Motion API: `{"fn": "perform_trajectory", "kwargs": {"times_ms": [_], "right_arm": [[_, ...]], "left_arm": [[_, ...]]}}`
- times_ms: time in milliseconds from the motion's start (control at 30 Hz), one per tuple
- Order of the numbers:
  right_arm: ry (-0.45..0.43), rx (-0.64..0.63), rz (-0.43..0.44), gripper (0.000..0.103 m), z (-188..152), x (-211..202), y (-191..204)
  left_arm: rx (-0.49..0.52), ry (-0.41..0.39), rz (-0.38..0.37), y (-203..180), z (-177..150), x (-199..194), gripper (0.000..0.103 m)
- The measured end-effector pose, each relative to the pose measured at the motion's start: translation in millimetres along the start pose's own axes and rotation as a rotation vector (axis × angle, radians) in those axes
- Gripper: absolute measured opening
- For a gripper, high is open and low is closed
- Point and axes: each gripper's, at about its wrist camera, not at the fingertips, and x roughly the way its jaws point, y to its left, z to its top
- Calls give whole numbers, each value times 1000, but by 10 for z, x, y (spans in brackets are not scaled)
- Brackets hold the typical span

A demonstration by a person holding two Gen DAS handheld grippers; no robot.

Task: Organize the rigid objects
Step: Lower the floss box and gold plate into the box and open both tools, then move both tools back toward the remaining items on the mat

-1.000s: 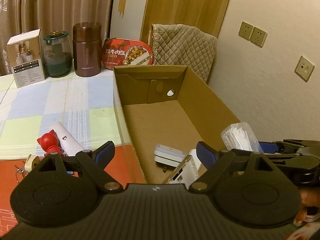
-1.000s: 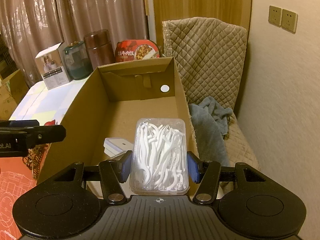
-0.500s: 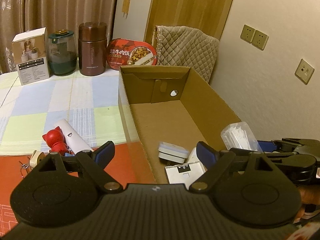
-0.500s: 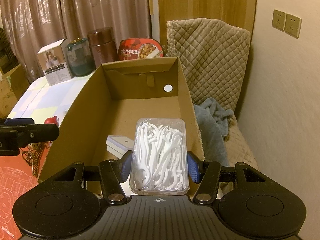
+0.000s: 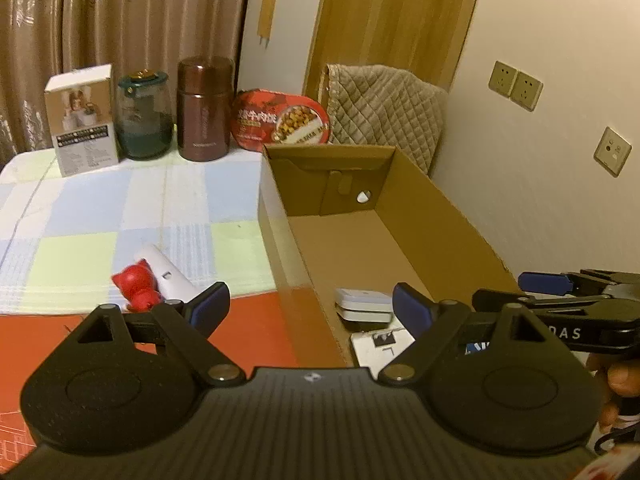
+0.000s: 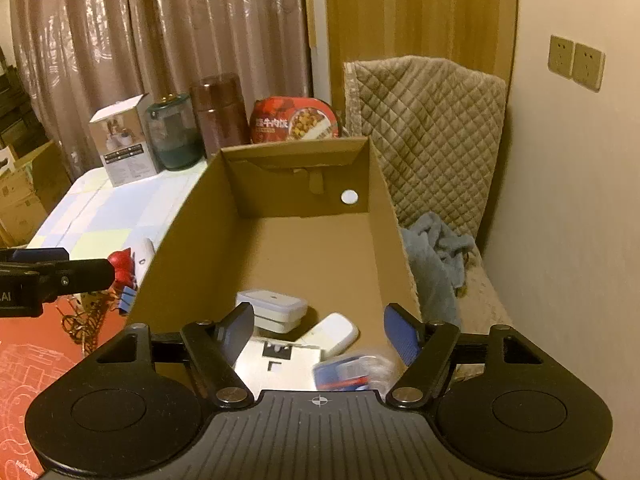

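An open cardboard box stands on the table's right side. In its near end lie a white lidded case, a white oval piece and a flat white pack. A clear box of floss picks shows as a blur below my right gripper, whose jaws are opening and do not touch it. My left gripper hangs open and empty over the box's left wall. A red figurine and a white tube lie on the cloth to its left.
Along the back stand a white carton, a green jar, a brown flask and a red meal bowl. A quilted chair with a grey cloth is right of the box. A blue clip lies by keys.
The floss pick box has left my right gripper's jaws and dropped into the cardboard box; those jaws have spread wider. My left gripper has drifted a little and stays open.
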Motion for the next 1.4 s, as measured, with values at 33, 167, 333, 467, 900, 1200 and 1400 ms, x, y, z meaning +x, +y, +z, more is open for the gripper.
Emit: {"fn": "perform_trajectory", "kwargs": {"times_ms": [33, 167, 333, 467, 900, 1200, 1400], "right_arm": [[-4, -4, 2, 70, 9, -28, 34], [-16, -24, 10, 70, 43, -138, 179], [-42, -48, 30, 70, 86, -289, 384], [-58, -78, 41, 71, 114, -397, 578], [-91, -136, 112, 72, 154, -589, 1153], [-113, -140, 184, 73, 182, -563, 1523], [-117, -133, 223, 73, 102, -415, 1750]], "left_arm": [[0, -6, 4, 22, 5, -33, 86], [-4, -26, 15, 115, 29, -164, 86], [-1, -52, 33, 247, 45, -381, 86], [2, -79, 51, 364, 46, -571, 86], [5, -144, 131, 871, -11, -1143, 86], [-11, -130, 222, 1391, -190, -1326, 87], [-22, -94, 275, 1691, -373, -1292, 87]]}}
